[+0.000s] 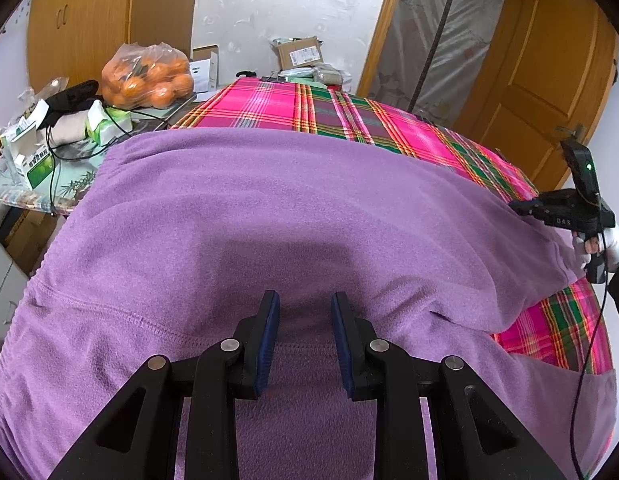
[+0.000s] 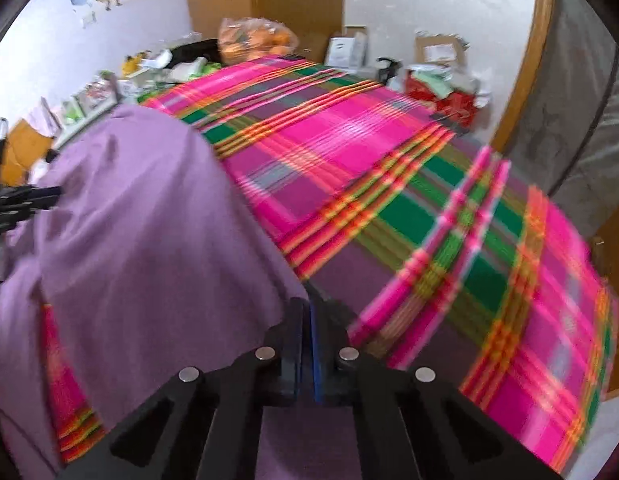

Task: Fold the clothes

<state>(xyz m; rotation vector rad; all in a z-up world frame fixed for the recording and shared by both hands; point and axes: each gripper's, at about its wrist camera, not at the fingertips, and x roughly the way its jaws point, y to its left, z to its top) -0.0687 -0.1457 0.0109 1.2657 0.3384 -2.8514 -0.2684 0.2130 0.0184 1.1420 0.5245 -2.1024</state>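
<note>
Readable text: only "DAS" in pale letters on the black body of the right gripper point(image 1: 517, 206), seen from the left wrist view, with a green LED lit on the module above it. Box labels at the back are too small to read.

Purple fleece garment point(image 1: 269, 216): soft, napped, with a stitched seam and ribbed band at the left. It lies spread over a pink/green/orange plaid cloth point(image 1: 349, 112) covering the worktop.

Left gripper point(image 1: 305, 312): fingers parted, blue pads point(image 1: 269, 332) over the fleece with a fold of it between them (can't tell whether they pinch it).

Right gripper point(image 2: 309, 312): fingers clenched, pads together at the garment's right edge; fleece seems caught between them, though the view is motion-blurred.

Clutter behind: clear bag of oranges point(image 1: 147, 76), green-and-white cartons point(image 1: 29, 160), black cable, open cardboard box point(image 1: 301, 54). Wooden wardrobe point(image 1: 89, 12) and door point(image 1: 549, 80) beyond.
</note>
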